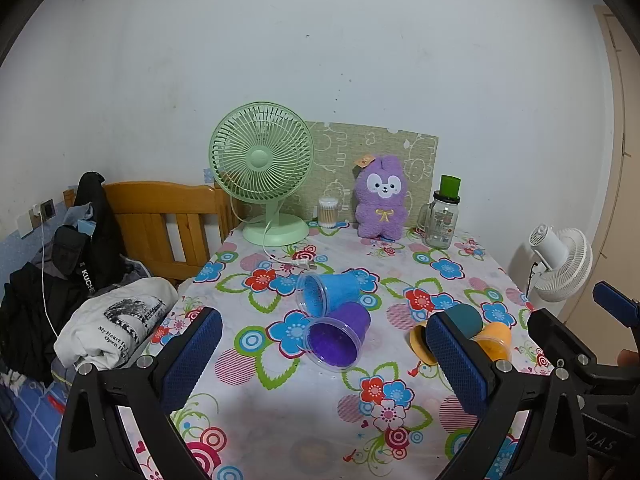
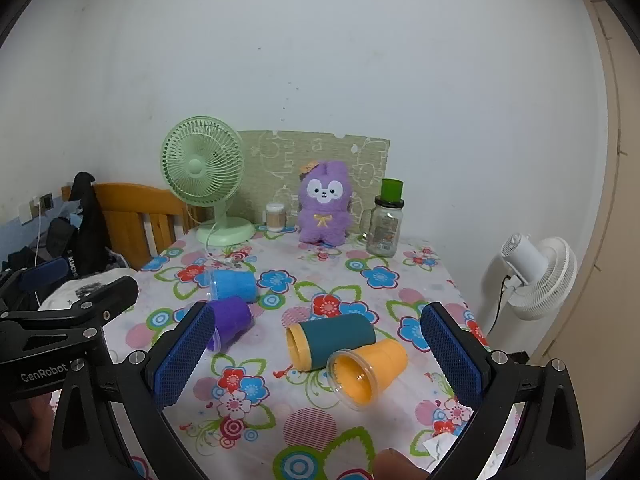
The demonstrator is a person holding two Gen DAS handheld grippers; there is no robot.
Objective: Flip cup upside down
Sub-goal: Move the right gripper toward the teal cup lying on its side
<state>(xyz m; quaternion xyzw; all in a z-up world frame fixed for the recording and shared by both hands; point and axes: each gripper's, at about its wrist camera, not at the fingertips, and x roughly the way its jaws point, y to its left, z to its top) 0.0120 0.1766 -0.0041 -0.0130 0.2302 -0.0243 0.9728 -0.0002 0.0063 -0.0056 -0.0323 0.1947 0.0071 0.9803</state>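
partly, left fingers (image 1: 460, 354) hide teal cup (image 1: 464, 317).

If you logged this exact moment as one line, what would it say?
stage: approach | left claw: open, empty | right claw: open, empty | blue cup, purple cup, teal cup, orange cup: all on sides | flipped: none

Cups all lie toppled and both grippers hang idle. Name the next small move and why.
Probably ease the right gripper forward and down around the orange cup: it lies on its side nearest, roughly centred between the open jaws, mouth towards the camera. The teal cup touches it behind.
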